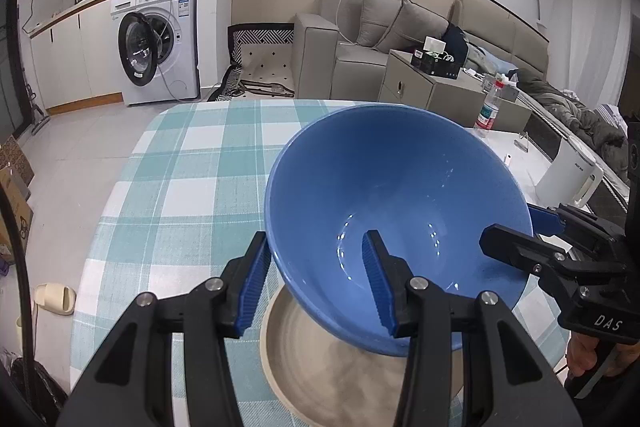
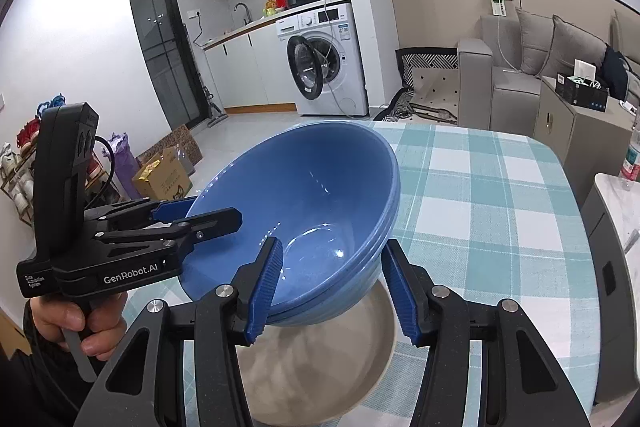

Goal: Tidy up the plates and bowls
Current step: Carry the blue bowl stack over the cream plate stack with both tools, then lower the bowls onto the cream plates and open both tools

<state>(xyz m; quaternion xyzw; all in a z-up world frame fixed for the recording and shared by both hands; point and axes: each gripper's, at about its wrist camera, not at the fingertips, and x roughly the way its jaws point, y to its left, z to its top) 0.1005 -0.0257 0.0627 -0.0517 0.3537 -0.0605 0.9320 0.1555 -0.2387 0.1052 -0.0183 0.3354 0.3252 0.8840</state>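
A large blue bowl (image 1: 400, 195) hangs tilted above a beige dish (image 1: 320, 367) that lies on the green-checked tablecloth (image 1: 192, 163). My left gripper (image 1: 316, 287) is shut on the bowl's near rim, one pad outside the wall and one inside. My right gripper (image 1: 520, 239) grips the rim on the opposite side. In the right wrist view the right gripper (image 2: 332, 291) straddles the wall of the blue bowl (image 2: 320, 195), and the left gripper (image 2: 200, 215), in a person's hand, clamps the far rim. The beige dish (image 2: 320, 367) lies directly underneath.
A water bottle (image 1: 488, 111) and a white kettle (image 1: 568, 175) stand on a white surface beyond the table's right end. The table's rounded left edge (image 1: 104, 211) drops to the floor, where a slipper (image 1: 54, 299) lies. Cardboard boxes (image 2: 164, 175) sit on the floor.
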